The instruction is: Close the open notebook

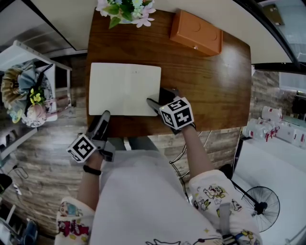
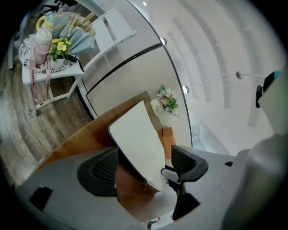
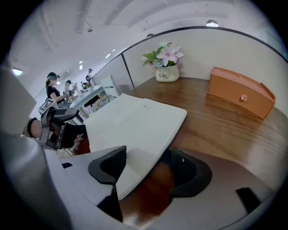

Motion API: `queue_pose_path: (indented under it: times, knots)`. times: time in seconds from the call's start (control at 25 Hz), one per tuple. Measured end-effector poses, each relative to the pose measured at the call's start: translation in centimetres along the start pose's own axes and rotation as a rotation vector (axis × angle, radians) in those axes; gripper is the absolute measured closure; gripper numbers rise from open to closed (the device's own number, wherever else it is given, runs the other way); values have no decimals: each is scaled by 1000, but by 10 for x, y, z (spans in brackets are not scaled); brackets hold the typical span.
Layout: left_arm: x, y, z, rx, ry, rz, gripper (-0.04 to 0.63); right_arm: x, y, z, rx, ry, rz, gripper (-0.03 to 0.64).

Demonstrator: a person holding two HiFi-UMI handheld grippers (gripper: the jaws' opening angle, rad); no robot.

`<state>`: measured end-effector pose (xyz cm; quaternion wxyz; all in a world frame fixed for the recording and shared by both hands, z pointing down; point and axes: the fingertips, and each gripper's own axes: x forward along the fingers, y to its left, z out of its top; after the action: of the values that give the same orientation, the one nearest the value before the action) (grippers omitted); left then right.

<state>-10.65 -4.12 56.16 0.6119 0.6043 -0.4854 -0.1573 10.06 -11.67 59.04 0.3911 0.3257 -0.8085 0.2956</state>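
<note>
Item: open white paper notebook [image 1: 124,88], lying flat.
Right gripper [image 1: 161,97]: jaws spread astride near right corner, apparently to lift that page.
Left gripper [image 1: 103,116]: jaws spread around near left corner.

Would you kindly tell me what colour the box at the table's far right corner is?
The box is orange; the right gripper view shows it best.

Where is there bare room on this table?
The table is bare in its right half, between the notebook and the right rim, in front of the orange box. A narrow strip lies between notebook and flowers. The near edge is crowded: left gripper and right gripper at the notebook's corners.
</note>
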Motion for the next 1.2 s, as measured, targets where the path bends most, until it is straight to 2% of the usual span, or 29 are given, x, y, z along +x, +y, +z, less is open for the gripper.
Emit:
queue_pose_path:
  times: [0.12, 0.28, 0.48, 0.84, 1.04, 1.2]
  knots:
    - [3, 1, 6, 27, -3, 14, 255, 2, 0, 1, 3, 2, 1, 333]
    - [4, 3, 15, 23, -37, 20, 256, 3, -1, 1, 7, 3, -1, 333]
    - [7, -11, 40, 41, -110, -39, 270, -2, -2, 1, 3, 6, 0, 333]
    - [21, -5, 58, 90, -43, -38, 441, 2, 0, 1, 8, 9, -8, 333]
    - [23, 0, 62, 135, -17, 12, 561, 1, 0, 1, 10, 7, -10, 333]
    - [22, 3, 63, 128, -14, 38, 565, 1, -1, 1, 20, -10, -19, 333]
